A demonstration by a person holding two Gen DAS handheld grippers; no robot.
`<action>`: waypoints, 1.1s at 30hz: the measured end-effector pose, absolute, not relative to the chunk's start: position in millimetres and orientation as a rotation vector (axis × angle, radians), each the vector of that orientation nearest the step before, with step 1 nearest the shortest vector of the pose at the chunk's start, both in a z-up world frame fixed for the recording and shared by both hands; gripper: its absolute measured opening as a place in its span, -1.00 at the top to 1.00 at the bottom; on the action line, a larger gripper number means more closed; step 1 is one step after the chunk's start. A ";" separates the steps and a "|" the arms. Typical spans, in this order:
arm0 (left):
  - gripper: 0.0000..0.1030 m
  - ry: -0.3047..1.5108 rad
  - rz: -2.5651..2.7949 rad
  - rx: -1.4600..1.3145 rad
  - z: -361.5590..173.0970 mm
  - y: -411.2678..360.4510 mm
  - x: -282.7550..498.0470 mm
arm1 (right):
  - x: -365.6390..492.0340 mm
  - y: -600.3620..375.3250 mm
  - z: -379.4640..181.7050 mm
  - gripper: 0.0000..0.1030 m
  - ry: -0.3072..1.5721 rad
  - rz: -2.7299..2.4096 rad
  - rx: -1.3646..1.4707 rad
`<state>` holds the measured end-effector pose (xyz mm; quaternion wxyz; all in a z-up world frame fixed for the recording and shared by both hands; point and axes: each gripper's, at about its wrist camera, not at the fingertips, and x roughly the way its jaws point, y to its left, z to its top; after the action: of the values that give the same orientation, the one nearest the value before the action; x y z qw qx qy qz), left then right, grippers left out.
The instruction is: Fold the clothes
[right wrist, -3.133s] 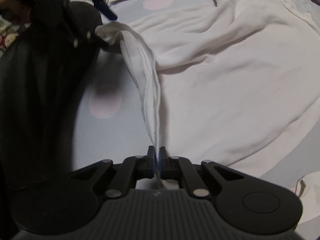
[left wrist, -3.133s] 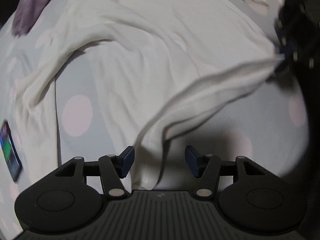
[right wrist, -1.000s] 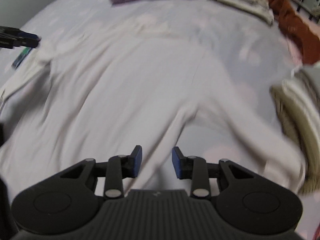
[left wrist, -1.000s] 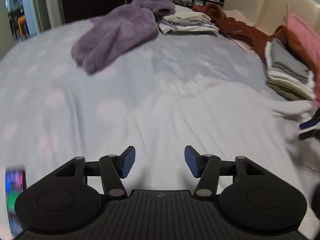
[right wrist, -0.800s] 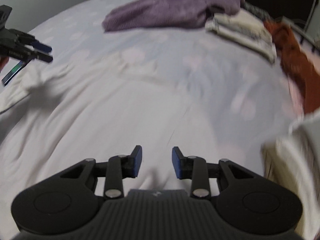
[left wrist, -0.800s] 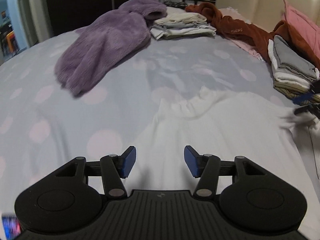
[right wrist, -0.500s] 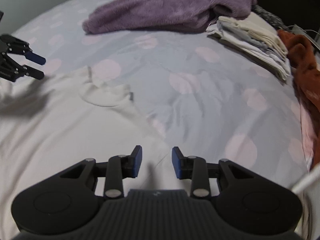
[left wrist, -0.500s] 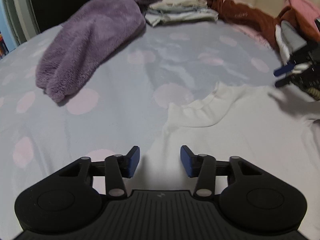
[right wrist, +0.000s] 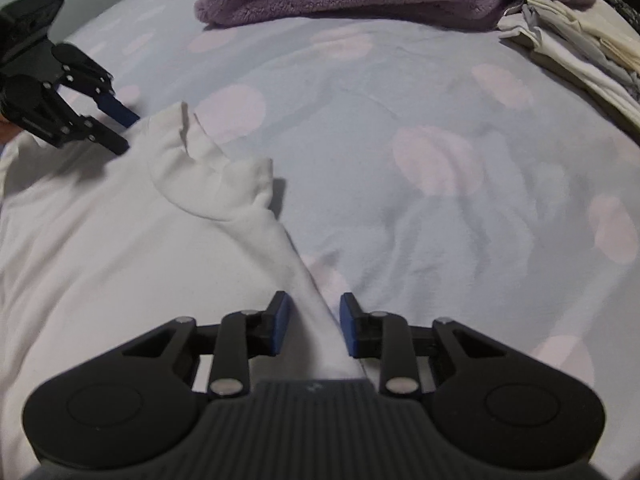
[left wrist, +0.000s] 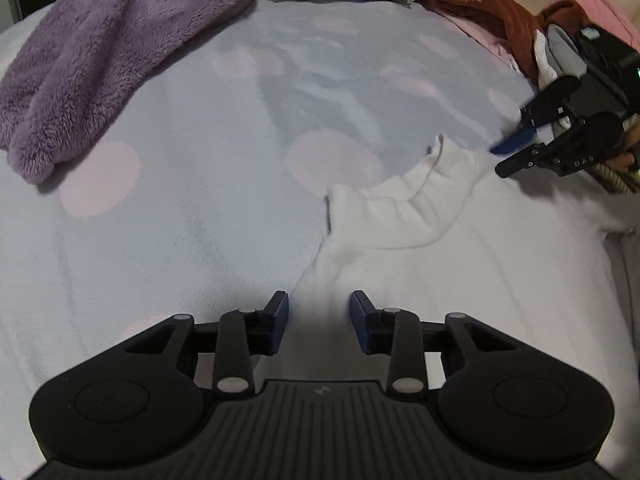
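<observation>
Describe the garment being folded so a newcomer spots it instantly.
Start at the polka-dot bedsheet. Nearest both open grippers lies the white top, spread flat, with a ribbed turtleneck collar. Unlike the fluffy purple garment and the folded stack, it is plain white and unfolded.

The left gripper, black with blue finger pads, is held low and nearly level, pointing toward the far side, its jaws standing well apart with nothing clamped between them. The right gripper, of the same black build with blue pads, is likewise low and level, jaws spread, fabric lying in the gap but not pinched. Each shows at the other's side, at far right and far left, fingers parted there too.
</observation>
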<state>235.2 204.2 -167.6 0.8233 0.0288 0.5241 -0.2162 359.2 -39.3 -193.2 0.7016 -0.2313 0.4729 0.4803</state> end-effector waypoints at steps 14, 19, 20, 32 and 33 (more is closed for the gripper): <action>0.94 1.058 -0.446 -0.013 -147.9 218.2 259.9 | 378.9 -73.2 -160.8 0.93 0.960 1.079 -0.355; 0.94 0.933 -0.396 -0.108 -124.5 222.7 271.4 | 389.1 -88.3 -139.1 0.94 0.858 0.996 -0.285; 0.94 0.928 -0.379 -0.107 -123.6 222.8 275.3 | 391.6 -90.5 -135.4 0.94 0.841 0.979 -0.271; 0.60 1.030 -0.062 0.100 -173.1 182.2 288.9 | 373.5 -52.1 -180.4 0.70 0.878 0.739 -0.462; 0.59 0.996 -0.048 0.103 -167.2 184.6 281.1 | 363.4 -55.7 -178.2 0.52 0.827 0.712 -0.456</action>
<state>281.1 184.6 -167.2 0.8769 0.0494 0.4775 -0.0229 363.4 -55.7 -178.2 0.8302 -0.2150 0.3898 0.3355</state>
